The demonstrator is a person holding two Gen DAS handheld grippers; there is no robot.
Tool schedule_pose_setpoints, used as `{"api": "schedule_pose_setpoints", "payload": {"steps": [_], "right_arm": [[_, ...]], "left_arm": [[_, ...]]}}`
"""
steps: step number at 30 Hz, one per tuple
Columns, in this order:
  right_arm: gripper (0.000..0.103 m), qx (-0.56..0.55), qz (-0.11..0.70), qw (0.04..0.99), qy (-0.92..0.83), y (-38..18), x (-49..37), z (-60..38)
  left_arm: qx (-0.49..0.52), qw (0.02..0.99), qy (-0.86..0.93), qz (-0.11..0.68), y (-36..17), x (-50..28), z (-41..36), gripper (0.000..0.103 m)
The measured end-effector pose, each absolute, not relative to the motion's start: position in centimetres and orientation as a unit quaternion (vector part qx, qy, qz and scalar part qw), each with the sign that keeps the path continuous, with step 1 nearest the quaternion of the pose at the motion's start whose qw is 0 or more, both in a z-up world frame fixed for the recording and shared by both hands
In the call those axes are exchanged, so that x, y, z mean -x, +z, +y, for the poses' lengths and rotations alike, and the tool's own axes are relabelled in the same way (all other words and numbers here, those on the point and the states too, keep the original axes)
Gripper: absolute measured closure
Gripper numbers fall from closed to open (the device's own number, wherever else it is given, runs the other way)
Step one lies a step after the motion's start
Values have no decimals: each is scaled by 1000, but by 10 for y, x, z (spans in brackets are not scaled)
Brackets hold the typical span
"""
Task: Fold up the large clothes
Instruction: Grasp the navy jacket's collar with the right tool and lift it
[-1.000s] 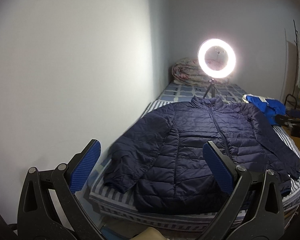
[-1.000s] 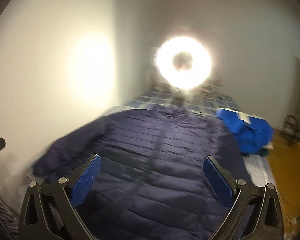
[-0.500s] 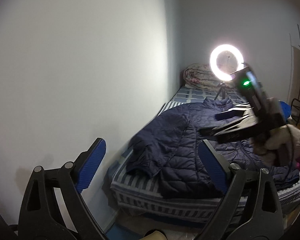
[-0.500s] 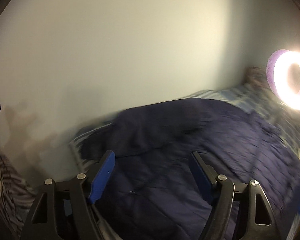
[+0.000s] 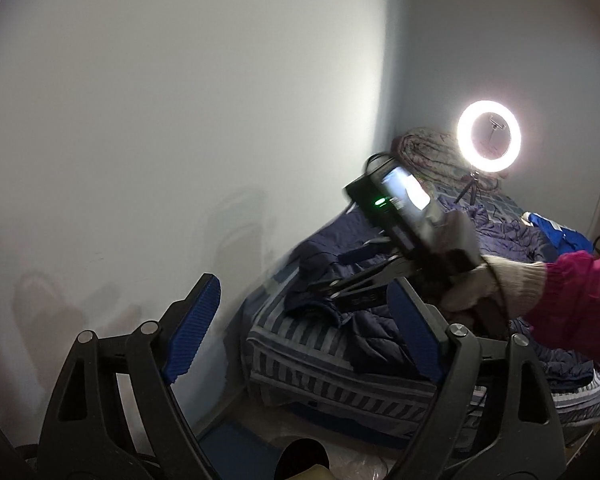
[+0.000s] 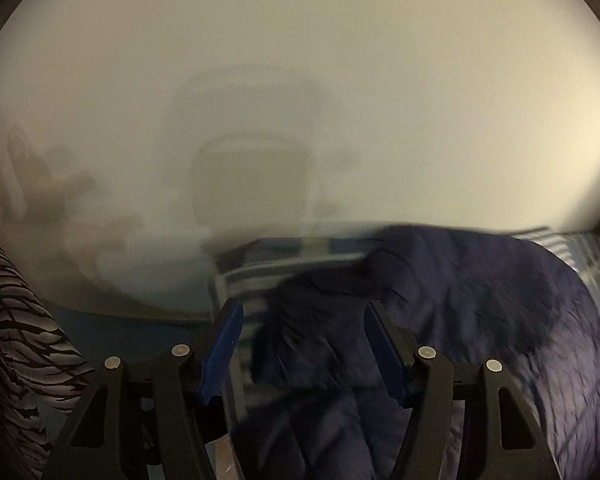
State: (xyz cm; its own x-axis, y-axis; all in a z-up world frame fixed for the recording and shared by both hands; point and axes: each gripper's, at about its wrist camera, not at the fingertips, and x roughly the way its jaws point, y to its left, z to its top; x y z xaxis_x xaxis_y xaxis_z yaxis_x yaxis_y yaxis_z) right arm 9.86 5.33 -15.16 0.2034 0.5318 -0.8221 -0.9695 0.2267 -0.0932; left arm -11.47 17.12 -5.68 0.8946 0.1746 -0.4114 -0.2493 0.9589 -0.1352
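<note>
A navy puffer jacket [image 5: 364,330] lies spread on the striped bed [image 5: 300,364]. In the left wrist view my right gripper [image 5: 342,276], held by a gloved hand [image 5: 492,280] in a magenta sleeve, reaches down over the jacket's left sleeve [image 5: 320,258] near the bed's corner. In the blurred right wrist view the sleeve [image 6: 312,344] lies between the jaws of my right gripper [image 6: 304,348], which are closing; the pads do not press on it. My left gripper [image 5: 304,330] hangs off the bed's corner, its jaws wide, narrowing slightly, with nothing between them.
A white wall [image 5: 180,160] runs close along the bed's left side. A lit ring light [image 5: 489,136] on a tripod and a rolled quilt [image 5: 428,152] stand at the bed's far end. A blue garment [image 5: 560,236] lies at right. Zebra-patterned cloth [image 6: 16,340] shows at left.
My right gripper swept left and down across the jacket to its left sleeve, and its jaws narrowed. The left view swung toward the wall and the right gripper came into it.
</note>
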Motion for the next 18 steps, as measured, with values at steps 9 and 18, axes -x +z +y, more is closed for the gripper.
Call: {"api": "schedule_pose_setpoints", "payload": {"steps": [9, 18], "right_arm": [[38, 368, 413, 662, 506, -220, -114, 94], [52, 368, 440, 663, 481, -260, -121, 105]], "left_arm": [[98, 968, 108, 205, -60, 112, 174, 15], [92, 967, 105, 215, -61, 104, 170, 15]]}}
